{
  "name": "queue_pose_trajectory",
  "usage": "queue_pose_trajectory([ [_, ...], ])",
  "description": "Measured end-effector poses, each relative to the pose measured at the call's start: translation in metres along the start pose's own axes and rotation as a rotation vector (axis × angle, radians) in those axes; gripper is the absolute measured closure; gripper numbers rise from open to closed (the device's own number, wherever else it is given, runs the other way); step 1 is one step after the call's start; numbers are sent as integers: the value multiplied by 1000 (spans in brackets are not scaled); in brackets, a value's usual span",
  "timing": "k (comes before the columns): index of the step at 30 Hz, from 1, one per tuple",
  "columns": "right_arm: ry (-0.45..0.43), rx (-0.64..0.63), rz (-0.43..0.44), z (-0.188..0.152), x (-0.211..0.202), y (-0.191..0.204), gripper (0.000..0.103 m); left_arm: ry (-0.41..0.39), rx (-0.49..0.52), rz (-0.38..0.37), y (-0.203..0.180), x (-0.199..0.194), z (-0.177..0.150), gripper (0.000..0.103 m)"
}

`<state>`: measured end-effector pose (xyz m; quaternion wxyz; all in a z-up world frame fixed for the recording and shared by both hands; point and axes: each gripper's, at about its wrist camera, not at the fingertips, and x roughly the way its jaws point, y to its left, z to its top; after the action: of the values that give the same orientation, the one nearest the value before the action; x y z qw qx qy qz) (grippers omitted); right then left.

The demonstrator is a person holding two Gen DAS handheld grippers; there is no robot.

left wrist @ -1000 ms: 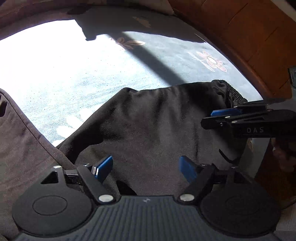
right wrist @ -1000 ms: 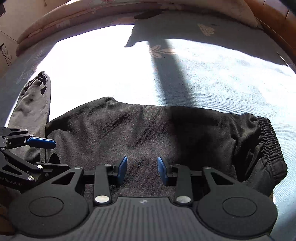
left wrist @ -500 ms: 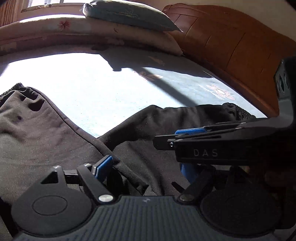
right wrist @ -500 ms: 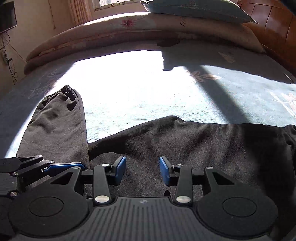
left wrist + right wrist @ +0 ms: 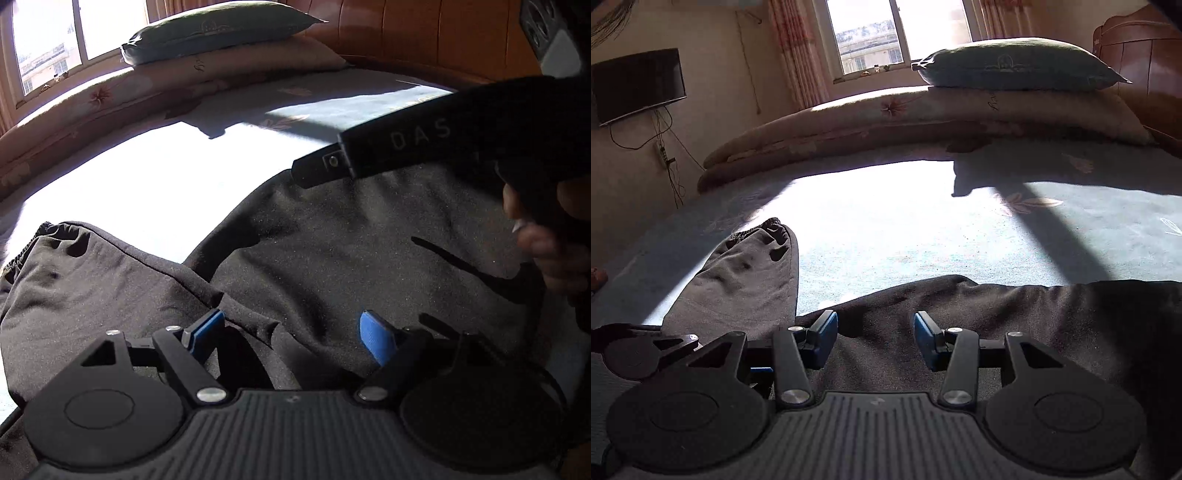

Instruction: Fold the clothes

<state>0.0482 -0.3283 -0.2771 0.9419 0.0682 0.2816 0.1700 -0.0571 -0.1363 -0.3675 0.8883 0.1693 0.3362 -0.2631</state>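
Note:
Black trousers (image 5: 351, 251) lie spread on the blue bedsheet (image 5: 155, 177). One leg runs to the left with its elastic cuff (image 5: 764, 227) far left; the other part lies to the right (image 5: 1034, 314). My left gripper (image 5: 291, 334) is open, low over the trousers near the fold between the legs. My right gripper (image 5: 875, 336) is open just above the dark fabric. The right gripper's body crosses the upper right of the left wrist view (image 5: 424, 144). The left gripper shows at the lower left of the right wrist view (image 5: 646, 349).
A folded floral quilt (image 5: 886, 118) and a green pillow (image 5: 1015, 66) lie at the far side of the bed. A wooden headboard (image 5: 443, 37) stands at the right. A wall TV (image 5: 637, 85) and a window (image 5: 897, 33) are beyond.
Both grippers have tilted up and dropped closer to the trousers, so the far quilt, pillow and window come into view. The right gripper now crosses above the left one. Both stay open.

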Motion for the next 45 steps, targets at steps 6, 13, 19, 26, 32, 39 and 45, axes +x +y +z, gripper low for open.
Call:
queue_pose_trajectory([
  [6, -140, -42, -99, -10, -39, -17, 51, -83, -8, 95, -10, -18, -18, 22],
  [13, -136, -19, -138, -37, -101, -10, 49, -179, -65, 181, -14, -87, -24, 18],
  [19, -169, -80, -173, -41, -146, -11, 36, -204, -316, 114, 0, -120, -29, 15],
  [26, 25, 156, -210, -70, -113, -90, 36, -153, -315, 80, -21, -116, -50, 15],
  [32, 11, 220, -196, -78, -119, -110, 36, -246, -236, -61, -51, -94, -6, 15],
  [39, 24, 295, -228, -82, -123, -128, 36, -143, -250, -166, -84, -21, 25, 15],
  [45, -111, 441, -359, -85, -159, -160, 31, -41, -248, -174, -99, 1, 13, 15],
])
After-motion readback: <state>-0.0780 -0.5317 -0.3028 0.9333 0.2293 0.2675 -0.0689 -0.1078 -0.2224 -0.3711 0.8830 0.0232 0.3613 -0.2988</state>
